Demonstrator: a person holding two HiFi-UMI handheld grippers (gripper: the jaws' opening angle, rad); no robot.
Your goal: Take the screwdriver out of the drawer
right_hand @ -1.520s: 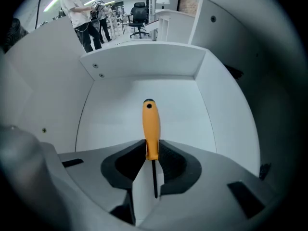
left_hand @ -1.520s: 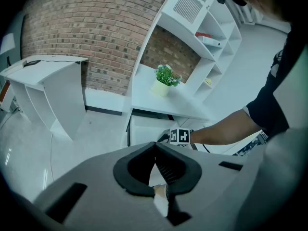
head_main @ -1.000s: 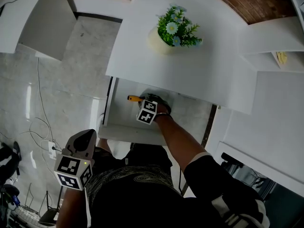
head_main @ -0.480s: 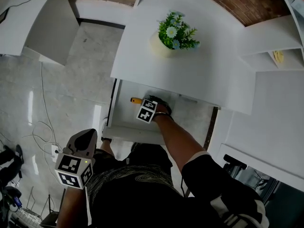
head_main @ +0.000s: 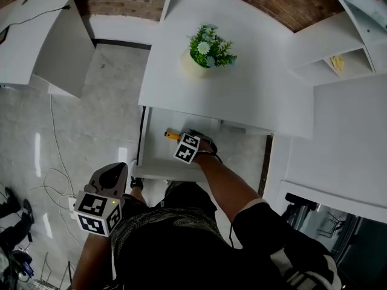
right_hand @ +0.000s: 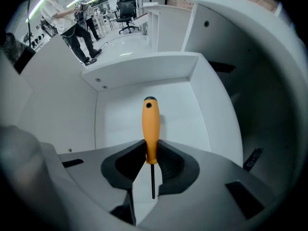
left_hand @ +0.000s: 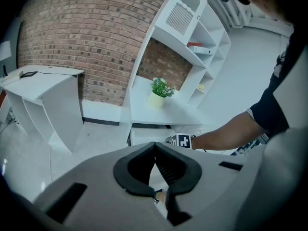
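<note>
The screwdriver [right_hand: 150, 125] has an orange handle and a thin dark shaft. My right gripper [right_hand: 152, 154] is shut on the lower end of the handle, inside the open white drawer [right_hand: 120, 121]. The handle points toward the drawer's far wall. From the head view, the orange handle [head_main: 172, 135] sticks out past the right gripper [head_main: 191, 141], which sits in the drawer [head_main: 158, 170] under the white table [head_main: 254, 95]. My left gripper [head_main: 107, 186] hangs low at the left, away from the drawer. In its own view the left gripper [left_hand: 155, 146] is shut and holds nothing.
A potted plant [head_main: 204, 48] stands on the table above the drawer. White shelving [head_main: 338, 59] rises at the right, and a white desk [head_main: 42, 29] stands at the far left. Cables [head_main: 51, 162] trail over the pale floor. People stand far off in the right gripper view.
The head view has shifted a little. My right gripper stays shut on the screwdriver inside the drawer, and the left gripper has hardly moved.
</note>
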